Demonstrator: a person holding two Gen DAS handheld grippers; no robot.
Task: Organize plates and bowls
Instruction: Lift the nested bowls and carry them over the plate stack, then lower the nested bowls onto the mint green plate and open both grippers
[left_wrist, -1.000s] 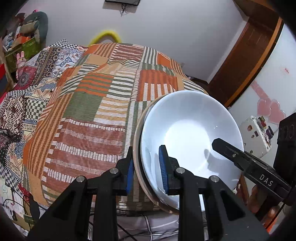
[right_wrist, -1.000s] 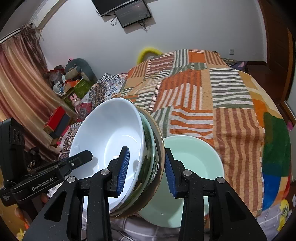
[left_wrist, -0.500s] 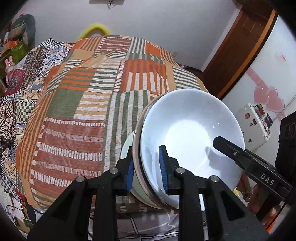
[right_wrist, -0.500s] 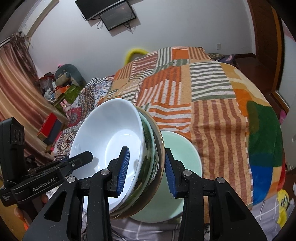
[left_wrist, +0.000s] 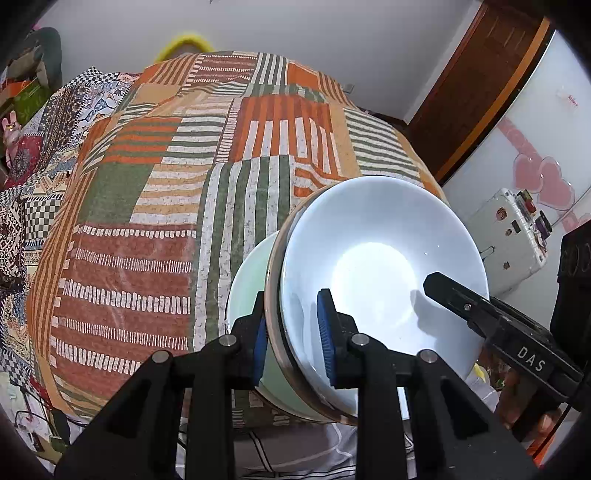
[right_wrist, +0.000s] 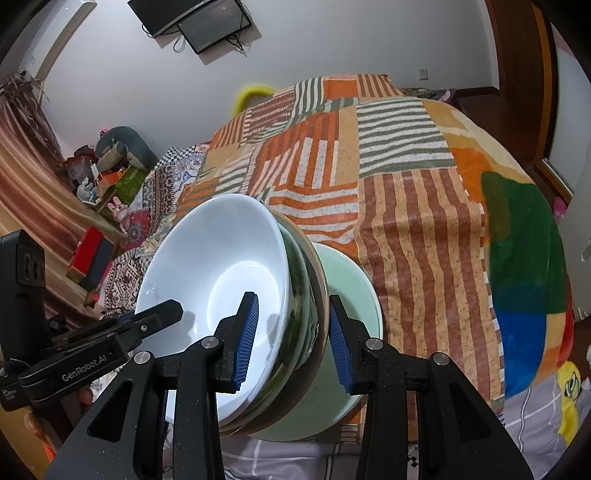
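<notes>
Both grippers, left gripper and right gripper, clamp opposite rims of the white bowl nested in a brown-rimmed dish, tilted steeply above a green bowl.

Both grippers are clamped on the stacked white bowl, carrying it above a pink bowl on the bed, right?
Not quite: the bowl on the bed is pale green, not pink, as the right wrist view shows. The rest holds: left gripper and right gripper both clamp the stack with the white bowl.
</notes>
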